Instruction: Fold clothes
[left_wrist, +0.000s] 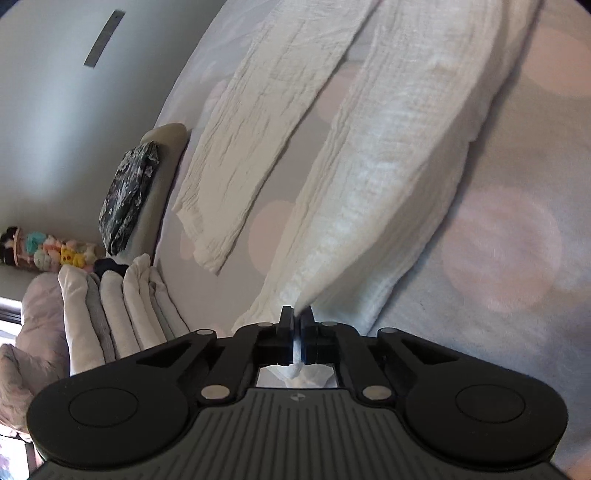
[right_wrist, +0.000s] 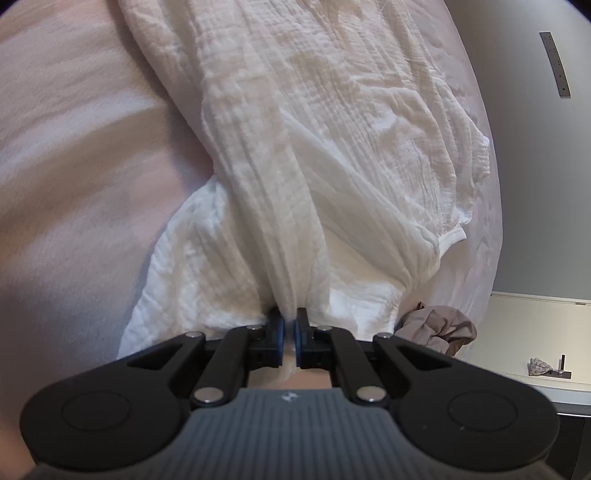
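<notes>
On the bed (left_wrist: 517, 184) — both grippers (left_wrist: 296, 314) (right_wrist: 289, 317) pinch white trousers (left_wrist: 388, 166).

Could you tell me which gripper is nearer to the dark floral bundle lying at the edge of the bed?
Left. The left gripper, shut on the white garment, has the dark floral bundle up and to its left. The right gripper also grips the garment, and that bundle is not in its view.

A home bedroom: a dotted bedspread (left_wrist: 498, 221), plush toys (left_wrist: 55, 253).
</notes>
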